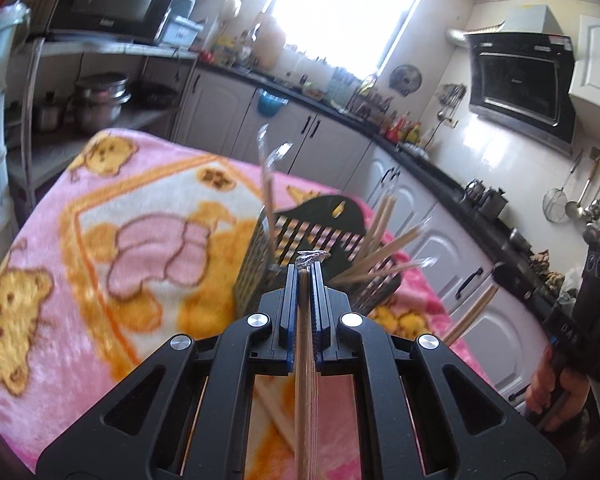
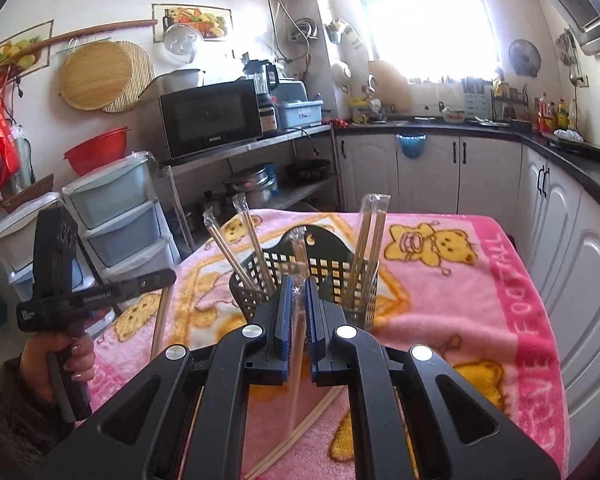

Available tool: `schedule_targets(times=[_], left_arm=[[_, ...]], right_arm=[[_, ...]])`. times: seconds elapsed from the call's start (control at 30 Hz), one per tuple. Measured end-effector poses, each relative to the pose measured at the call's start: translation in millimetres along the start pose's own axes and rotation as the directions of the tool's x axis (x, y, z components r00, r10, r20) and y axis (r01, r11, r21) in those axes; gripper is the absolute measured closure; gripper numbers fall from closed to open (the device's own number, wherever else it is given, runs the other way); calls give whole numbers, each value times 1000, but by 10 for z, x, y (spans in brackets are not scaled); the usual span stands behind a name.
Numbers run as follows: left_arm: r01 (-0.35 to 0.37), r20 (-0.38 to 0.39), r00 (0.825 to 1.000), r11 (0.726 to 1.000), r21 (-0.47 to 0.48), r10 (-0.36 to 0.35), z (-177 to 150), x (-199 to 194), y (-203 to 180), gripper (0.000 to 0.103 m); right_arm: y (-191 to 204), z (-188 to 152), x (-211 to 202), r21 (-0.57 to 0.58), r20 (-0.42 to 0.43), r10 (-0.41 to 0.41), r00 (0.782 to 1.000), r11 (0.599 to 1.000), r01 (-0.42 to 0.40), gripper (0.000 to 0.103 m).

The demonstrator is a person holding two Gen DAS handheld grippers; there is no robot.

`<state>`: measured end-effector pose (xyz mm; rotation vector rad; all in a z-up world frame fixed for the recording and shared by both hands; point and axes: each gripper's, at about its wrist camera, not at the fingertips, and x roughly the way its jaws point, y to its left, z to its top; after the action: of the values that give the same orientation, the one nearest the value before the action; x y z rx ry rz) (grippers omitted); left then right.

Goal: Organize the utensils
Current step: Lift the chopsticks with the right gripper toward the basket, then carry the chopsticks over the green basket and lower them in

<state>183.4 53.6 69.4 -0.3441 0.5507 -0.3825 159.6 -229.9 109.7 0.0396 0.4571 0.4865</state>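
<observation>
Left claw [image 1: 305,276] pinched tight on a wrapped pair of chopsticks [image 1: 306,344], wrapper tip poking out past the pads. Right claw [image 2: 297,286] likewise clamped on another wrapped pair [image 2: 298,344]. Under the right claw, loose chopsticks [image 2: 296,436] lie on the pink bear blanket [image 2: 440,280] covering the counter. Just beyond both claws, black slotted basket [image 2: 320,264] stands upright w/ several wrapped pairs [image 2: 366,240] leaning in it. Behind: microwave [image 2: 210,118], white cabinets [image 2: 428,172], bright window.
</observation>
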Motion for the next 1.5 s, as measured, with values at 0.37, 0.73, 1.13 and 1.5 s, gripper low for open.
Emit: schedule_targets(times=[0.37, 0.73, 1.13, 1.5], left_arm=[[18, 137, 990, 998, 54, -25, 407, -28, -359, 100], [-1, 244, 969, 996, 93, -22, 799, 43, -625, 100], [-37, 338, 941, 990, 135, -11, 1124, 97, -876, 100], [-63, 384, 923, 987, 148, 1, 1329, 270, -1002, 100]], right_arm=[[31, 92, -97, -18, 43, -7, 999, 1000, 7, 96], [8, 287, -169, -32, 96, -11, 995, 999, 14, 96], [-40, 671, -239, -46, 183, -23, 983, 998, 32, 96], [-48, 1036, -282, -68, 266, -27, 964, 997, 47, 96]])
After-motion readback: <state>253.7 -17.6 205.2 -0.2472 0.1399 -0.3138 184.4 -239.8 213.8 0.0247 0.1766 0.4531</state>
